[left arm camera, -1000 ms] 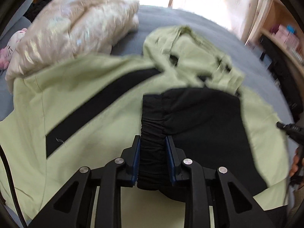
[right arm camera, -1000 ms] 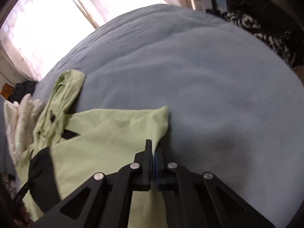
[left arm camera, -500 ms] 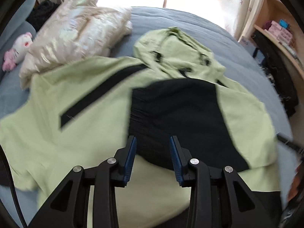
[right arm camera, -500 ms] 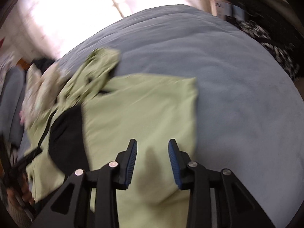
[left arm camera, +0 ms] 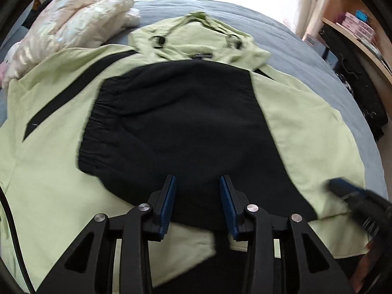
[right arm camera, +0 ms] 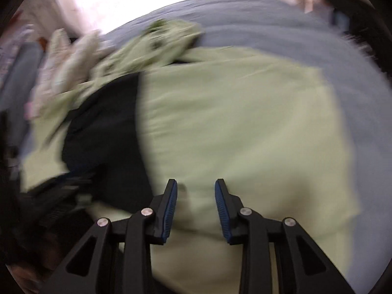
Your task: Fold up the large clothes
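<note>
A large light green jacket [left arm camera: 301, 122] with black panels lies spread on a grey-blue bed [left arm camera: 281, 39], hood [left arm camera: 196, 36] at the far end. A black sleeve with a gathered cuff [left arm camera: 171, 112] is folded across its middle. My left gripper [left arm camera: 197, 204] is open and empty just above the black sleeve. My right gripper [right arm camera: 196, 205] is open and empty above the green folded part [right arm camera: 245, 127] of the jacket; that view is blurred. The right gripper also shows at the right edge of the left wrist view [left arm camera: 355, 201].
A shiny cream puffer jacket [left arm camera: 73, 24] lies at the bed's far left, touching the green jacket's edge. A wooden shelf with boxes [left arm camera: 355, 24] and dark bags [left arm camera: 360, 85] stand to the right of the bed. Bright curtains hang behind.
Both grippers have opened and let go: the left released the black cuff, the right released the green edge. Both have drawn back and up, and the folded sleeve now lies flat.
</note>
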{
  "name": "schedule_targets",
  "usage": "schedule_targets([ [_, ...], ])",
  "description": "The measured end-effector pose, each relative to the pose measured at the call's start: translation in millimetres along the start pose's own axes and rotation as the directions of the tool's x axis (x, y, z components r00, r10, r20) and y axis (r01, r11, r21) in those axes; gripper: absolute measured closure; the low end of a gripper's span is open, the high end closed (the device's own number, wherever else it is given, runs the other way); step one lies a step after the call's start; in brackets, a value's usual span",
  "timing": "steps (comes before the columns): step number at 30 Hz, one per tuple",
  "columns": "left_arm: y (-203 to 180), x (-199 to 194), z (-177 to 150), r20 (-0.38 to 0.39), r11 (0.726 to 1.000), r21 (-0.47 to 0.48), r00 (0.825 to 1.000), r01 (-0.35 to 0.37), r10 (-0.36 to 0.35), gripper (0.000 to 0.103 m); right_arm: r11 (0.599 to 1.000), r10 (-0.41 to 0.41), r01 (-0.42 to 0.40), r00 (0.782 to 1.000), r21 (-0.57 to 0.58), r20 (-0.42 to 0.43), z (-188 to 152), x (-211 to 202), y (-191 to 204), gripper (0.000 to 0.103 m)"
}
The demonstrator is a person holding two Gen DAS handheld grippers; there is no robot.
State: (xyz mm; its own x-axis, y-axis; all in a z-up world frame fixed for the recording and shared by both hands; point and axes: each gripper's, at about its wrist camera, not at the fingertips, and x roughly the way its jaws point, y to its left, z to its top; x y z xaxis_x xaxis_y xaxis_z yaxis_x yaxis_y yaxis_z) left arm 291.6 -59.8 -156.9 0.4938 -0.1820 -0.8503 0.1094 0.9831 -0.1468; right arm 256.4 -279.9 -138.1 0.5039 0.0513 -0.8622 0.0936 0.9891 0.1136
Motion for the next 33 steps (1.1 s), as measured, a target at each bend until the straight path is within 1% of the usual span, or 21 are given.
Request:
schedule_targets([
  [2,15.3,-0.5,2.3,0.0,0.999,-0.03,1.0,-0.019,0.019,0.067,0.996,-0.078,0.077,0.997,0.047,0.026,-0.2,-8.3,-31.0,0.072],
  [3,21.2,-0.4,3.2,0.001,0.999,-0.045,1.0,-0.016,0.017,0.067,0.989,-0.112,0.109,0.993,0.1,0.032,-2.2,-12.5,-54.7,0.072],
  [4,25.5,-0.6,3.7,0.002,0.998,-0.059,1.0,-0.014,0.014,0.067,0.984,-0.105,0.098,0.994,0.151,0.036,-5.1,-16.5,-74.4,0.077],
  [5,27.8,-0.4,4.3,0.002,0.998,-0.067,1.0,-0.012,0.012,0.067,0.981,-0.07,0.062,0.997,0.183,0.04,-7.7,-18.9,-86.3,0.08],
  [6,29.7,-1.1,4.3,0.001,0.997,-0.072,1.0,-0.012,0.012,0.067,0.975,-0.042,0.032,0.998,0.218,0.037,-10.4,-21.2,-97.1,0.081],
  [7,31.1,-3.3,3.7,0.0,0.997,-0.078,1.0,-0.015,0.015,0.067,0.973,-0.049,0.039,0.998,0.229,0.037,-11.7,-24.4,-101.6,0.079],
  [8,32.2,-3.1,4.0,-0.003,0.997,-0.08,1.0,-0.015,0.015,0.067,0.97,-0.089,0.078,0.995,0.231,0.034,-12.4,-27.6,-102.2,0.078],
  [9,31.3,-4.2,3.4,-0.008,0.997,-0.08,1.0,-0.017,0.016,0.067,0.967,-0.107,0.097,0.994,0.234,0.03,-13.0,-30.0,-101.6,0.077],
  [11,28.1,-8.6,1.5,-0.014,0.997,-0.075,1.0,-0.023,0.022,0.067,0.965,-0.11,0.101,0.994,0.244,0.022,-12.7,-32.5,-99.7,0.076],
  [13,25.5,-14.1,-0.8,-0.014,0.997,-0.067,1.0,-0.025,0.024,0.067,0.966,-0.122,0.114,0.992,0.231,0.019,-12.5,-35.7,-93.7,0.074],
  [15,24.1,-18.4,-1.1,-0.013,0.998,-0.064,1.0,-0.027,0.026,0.066,0.97,-0.136,0.13,0.991,0.208,0.017,-12.9,-40.5,-87.3,0.074],
  [20,19.3,-36.4,-3.6,0.008,0.997,-0.067,1.0,-0.025,0.025,0.066,0.974,-0.1,0.099,0.995,0.204,-0.006,-20.0,-49.6,-75.8,0.073],
  [21,18.6,-41.0,-4.7,0.013,0.997,-0.067,1.0,-0.021,0.022,0.066,0.976,-0.09,0.088,0.996,0.2,-0.001,-21.6,-53.2,-72.0,0.071],
  [23,17.2,-51.0,-7.1,0.026,0.998,-0.069,1.0,-0.014,0.016,0.065,0.979,-0.081,0.076,0.996,0.19,0.021,-25.9,-62.7,-64.2,0.061],
  [24,16.3,-56.1,-8.6,0.031,0.998,-0.068,0.999,-0.01,0.012,0.065,0.979,-0.085,0.079,0.996,0.186,0.029,-27.5,-66.4,-60.6,0.054],
  [25,14.9,-60.4,-9.9,0.034,0.998,-0.068,0.999,-0.01,0.013,0.064,0.98,-0.09,0.081,0.995,0.182,0.042,-30.4,-72.3,-56.4,0.05],
  [26,14.4,-65.4,-12.0,0.038,0.998,-0.067,0.999,-0.011,0.013,0.063,0.981,-0.088,0.078,0.995,0.179,0.049,-32.4,-76.3,-52.7,0.047],
  [28,12.8,-74.8,-16.7,0.043,0.998,-0.065,0.999,-0.011,0.014,0.06,0.982,-0.084,0.073,0.995,0.174,0.057,-38.4,-86.2,-44.5,0.039],
  [31,11.3,-86.4,-23.6,0.051,0.998,-0.06,0.999,-0.005,0.008,0.06,0.981,-0.108,0.099,0.993,0.165,0.05,-44.2,-95.1,-35.1,0.037],
  [33,10.7,-92.6,-28.5,0.05,0.998,-0.059,0.999,-0.003,0.006,0.06,0.983,-0.088,0.079,0.995,0.166,0.045,-49.5,-99.6,-28.9,0.037],
])
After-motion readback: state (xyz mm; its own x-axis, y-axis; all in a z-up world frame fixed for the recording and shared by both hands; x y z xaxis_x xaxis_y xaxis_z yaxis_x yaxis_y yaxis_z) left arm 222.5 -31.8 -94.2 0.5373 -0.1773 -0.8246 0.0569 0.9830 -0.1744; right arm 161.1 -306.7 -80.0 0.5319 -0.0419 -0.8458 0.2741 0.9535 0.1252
